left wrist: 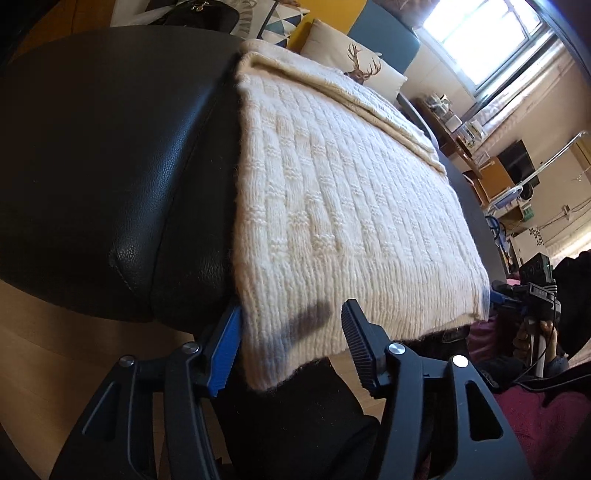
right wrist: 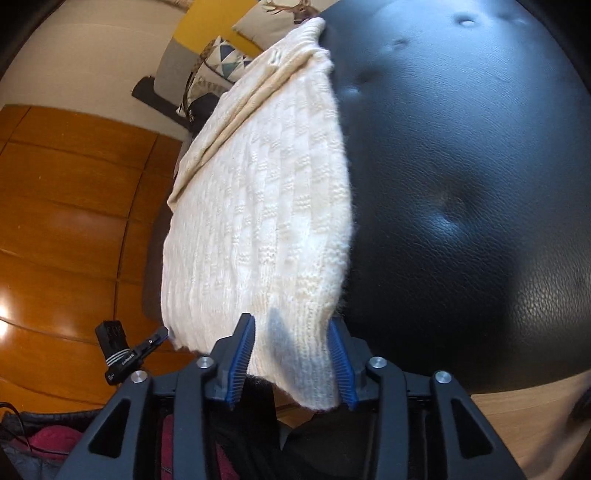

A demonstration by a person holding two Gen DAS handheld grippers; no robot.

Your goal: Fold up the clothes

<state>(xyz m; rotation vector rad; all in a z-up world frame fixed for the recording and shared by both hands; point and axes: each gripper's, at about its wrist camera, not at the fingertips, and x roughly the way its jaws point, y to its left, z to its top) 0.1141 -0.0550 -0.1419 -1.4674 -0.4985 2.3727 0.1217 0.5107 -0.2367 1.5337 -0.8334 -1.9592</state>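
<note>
The cream knit sweater (left wrist: 351,206) is lying folded on a black leather ottoman (left wrist: 110,166), with its near hem hanging a bit over the padded edge. There's a second layer of the same knit folded along the far side, so it's a flat rectangle with a thicker strip at the back.

Left tool (left wrist: 291,347) sits at the near left corner of the hem. Its jaws stand apart — the blue-padded finger (left wrist: 223,354) is right against the sweater's side edge, the black ribbed one (left wrist: 360,343) is over the top of the fabric, and the corner sits between them without being pinched. I can't tell if the blue pad is actually touching the knit or just beside it.

Right tool (right wrist: 291,354) is at the other near corner, seen from its own camera with both blue pads (right wrist: 242,360) either side of the hanging hem. Also parted, not clamped — the cloth droops loosely between the fingers. It shows up in the left view too, at the far right of the hem, with a hand (left wrist: 532,339) around its handle.

Behind the ottoman there's a pillow with a deer print (left wrist: 354,59), a bright window (left wrist: 484,33) and a wooden floor (right wrist: 74,229).
</note>
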